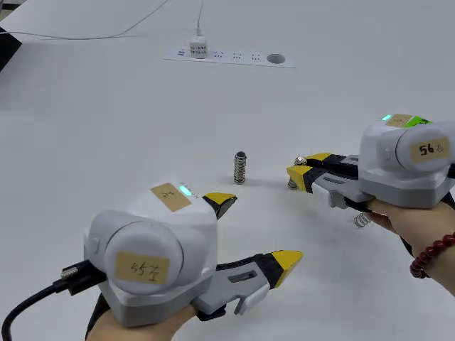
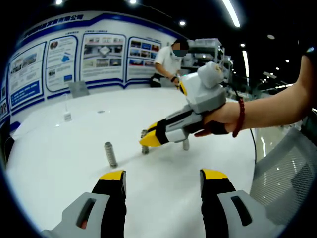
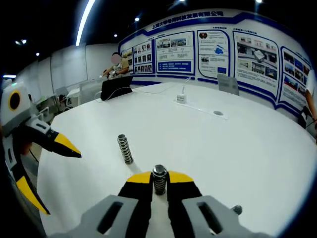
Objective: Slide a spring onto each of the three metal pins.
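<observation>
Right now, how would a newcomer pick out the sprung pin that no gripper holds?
On the white table, nearer than the power strip, one spring-wrapped pin stands upright ahead of the left gripper. Unlike the second pin clamped in the right gripper, it stands free, touched by nothing.

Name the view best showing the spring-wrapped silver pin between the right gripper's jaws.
Right gripper view: the spring-wrapped silver pin sits close and centred. Head view and left gripper view show it small, partly behind the right gripper.
</observation>
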Demonstrator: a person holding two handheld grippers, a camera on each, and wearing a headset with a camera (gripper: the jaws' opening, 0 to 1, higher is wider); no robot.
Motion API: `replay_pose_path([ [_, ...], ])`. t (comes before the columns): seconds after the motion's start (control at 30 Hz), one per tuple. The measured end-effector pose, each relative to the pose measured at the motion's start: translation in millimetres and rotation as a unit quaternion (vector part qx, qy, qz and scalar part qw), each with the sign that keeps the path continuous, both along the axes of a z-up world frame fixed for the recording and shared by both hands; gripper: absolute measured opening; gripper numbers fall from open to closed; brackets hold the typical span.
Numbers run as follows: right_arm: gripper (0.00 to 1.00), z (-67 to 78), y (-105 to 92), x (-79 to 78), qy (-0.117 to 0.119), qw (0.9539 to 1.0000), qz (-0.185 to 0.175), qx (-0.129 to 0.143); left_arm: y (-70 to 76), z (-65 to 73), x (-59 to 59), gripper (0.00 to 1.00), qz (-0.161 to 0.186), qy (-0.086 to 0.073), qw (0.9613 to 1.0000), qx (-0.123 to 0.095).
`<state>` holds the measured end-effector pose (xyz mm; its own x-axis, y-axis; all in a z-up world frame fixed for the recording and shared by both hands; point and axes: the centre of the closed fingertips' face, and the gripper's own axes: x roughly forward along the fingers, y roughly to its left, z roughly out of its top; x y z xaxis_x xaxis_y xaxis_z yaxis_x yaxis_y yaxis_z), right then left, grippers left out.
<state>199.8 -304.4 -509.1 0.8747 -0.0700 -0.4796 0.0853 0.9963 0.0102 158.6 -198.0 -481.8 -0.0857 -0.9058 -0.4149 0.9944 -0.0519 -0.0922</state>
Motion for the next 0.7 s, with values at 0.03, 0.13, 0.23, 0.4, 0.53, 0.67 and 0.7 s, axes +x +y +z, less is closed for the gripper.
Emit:
replay_pose_path([
  [0.03, 0.12, -1.1, 0.1, -0.4, 0.001, 1.0000, 0.000, 0.001, 0.1, -0.1, -0.5, 0.62, -0.002, -0.001, 1.0000, 0.000],
  [0.13, 0.12, -0.7, -0.1, -0.2, -0.001, 1.0000, -0.001, 0.001, 0.1, 0.5, -1.6, 0.62, -0.004, -0.001, 1.0000, -0.001],
  [0.23, 0.13, -2.8, -0.2, -1.3, 0.005, 1.0000, -0.002, 0.004, -0.3, 1.2, -1.9, 0.62, -0.004, -0.001, 1.0000, -0.002],
  [0.4, 0.19, -1.0, 0.5, -2.6, 0.003, 1.0000, -0.002, 0.004, -0.1, 1.5, -1.5, 0.63, -0.003, -0.002, 1.0000, -0.003],
  [0.53, 0.24, 6.6, 2.1, -4.7, -0.006, 0.9999, -0.004, 0.009, -0.7, 1.7, -1.2, 0.63, -0.001, -0.002, 1.0000, -0.004],
  [0.67, 0.27, 17.1, 2.8, -7.5, -0.021, 0.9995, -0.014, 0.020, -0.8, 0.8, -3.9, 0.63, -0.005, 0.002, 1.0000, -0.001],
  [0.7, 0.29, 20.5, 3.3, -8.8, -0.025, 0.9992, -0.017, 0.027, -1.2, 0.6, -4.6, 0.63, -0.005, 0.005, 1.0000, 0.000],
])
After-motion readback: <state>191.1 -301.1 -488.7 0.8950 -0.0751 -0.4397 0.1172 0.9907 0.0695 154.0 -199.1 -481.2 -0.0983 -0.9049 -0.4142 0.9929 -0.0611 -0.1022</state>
